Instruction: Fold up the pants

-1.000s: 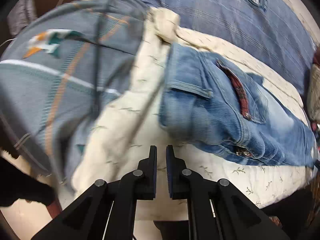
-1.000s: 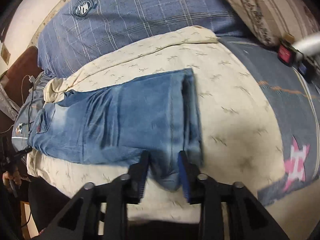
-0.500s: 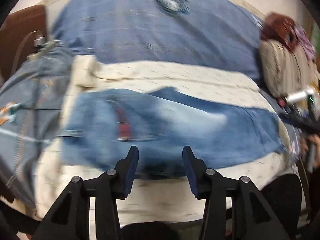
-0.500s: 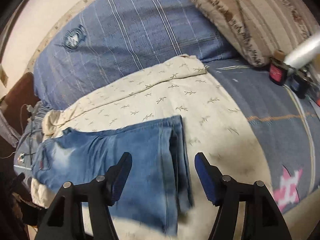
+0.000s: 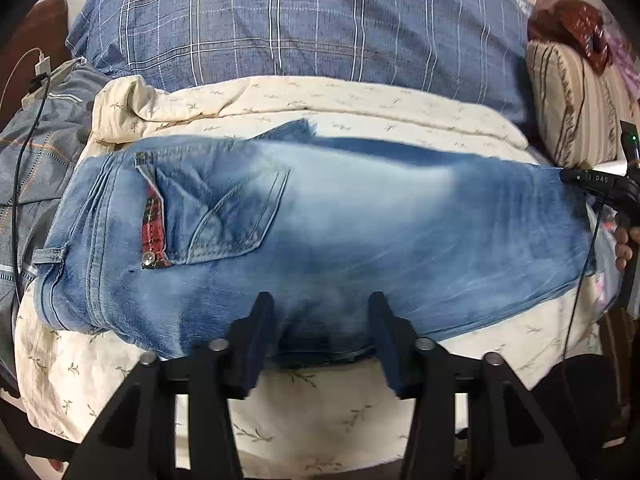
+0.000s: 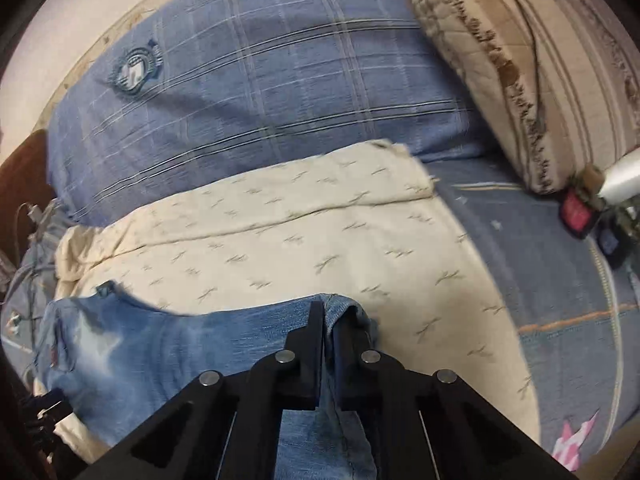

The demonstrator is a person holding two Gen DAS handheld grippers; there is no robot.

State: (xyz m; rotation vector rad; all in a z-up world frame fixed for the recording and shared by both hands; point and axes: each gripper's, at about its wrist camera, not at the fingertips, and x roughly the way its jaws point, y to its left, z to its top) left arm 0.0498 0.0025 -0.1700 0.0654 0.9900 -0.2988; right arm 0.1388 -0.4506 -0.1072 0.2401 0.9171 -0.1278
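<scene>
The faded blue denim pants (image 5: 320, 232) lie leg-on-leg across mid-frame, no cross fold yet; the right gripper (image 6: 328, 344) has just clamped the hem, the left gripper (image 5: 320, 320) has just spread, empty

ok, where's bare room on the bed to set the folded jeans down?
Cream blanket is bare between the jeans and the blue checked pillow, and again right of the jeans' hem. A thin strip is free at the near edge. Crowded: cables on the left, striped cushion and small items on the right.
</scene>
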